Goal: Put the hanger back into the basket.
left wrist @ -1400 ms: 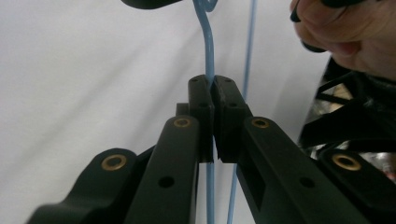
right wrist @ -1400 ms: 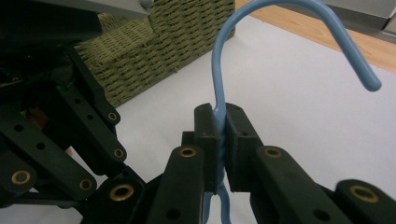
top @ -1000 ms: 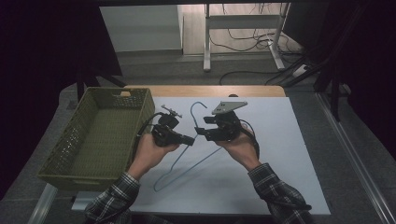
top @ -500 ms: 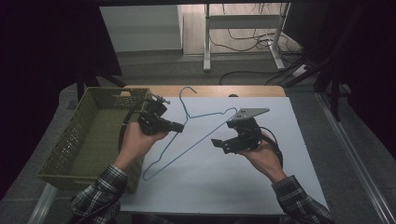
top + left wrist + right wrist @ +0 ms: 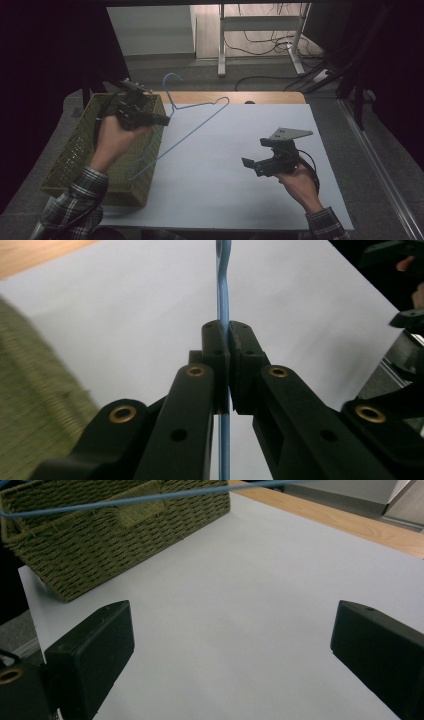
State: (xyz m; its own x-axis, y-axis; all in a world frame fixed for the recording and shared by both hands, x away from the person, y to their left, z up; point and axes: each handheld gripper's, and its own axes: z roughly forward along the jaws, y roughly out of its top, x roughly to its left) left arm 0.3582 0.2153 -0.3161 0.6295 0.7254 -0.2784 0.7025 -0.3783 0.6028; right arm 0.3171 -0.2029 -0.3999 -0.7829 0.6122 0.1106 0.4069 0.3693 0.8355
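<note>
- The left gripper (image 5: 162,119) is seen clenched: in the left gripper view its fingers (image 5: 216,347) are pressed together on the blue wire of the hanger (image 5: 223,285), which passes straight up between the two pads and on out of the top of that view.
- In the high view the hanger (image 5: 192,127) is carried clear of the table, gripped near its neck, with the hook raised above the far edge of the basket and the long lower wire slanting down towards the basket's near right side.
- The left hand (image 5: 111,137) is held over the basket (image 5: 65,162), a green woven one that stands on the left end of the table.
- The right gripper (image 5: 251,166) is released: its fingers (image 5: 92,652) have just been opening, and in the right gripper view they are parted wide with nothing but the pale sheet between them.
- The right gripper is found well apart from the hanger, low over the right half of the table, pointing left towards the basket.
- From the right gripper view the basket (image 5: 120,535) is seen at the upper left, and the blue wire (image 5: 150,497) is stretched across in front of its wall.
- The right hand (image 5: 300,182) is held near the front right of the table.
- The table (image 5: 220,165) is covered by a pale sheet, with a strip of wood left bare along its far edge.
</note>
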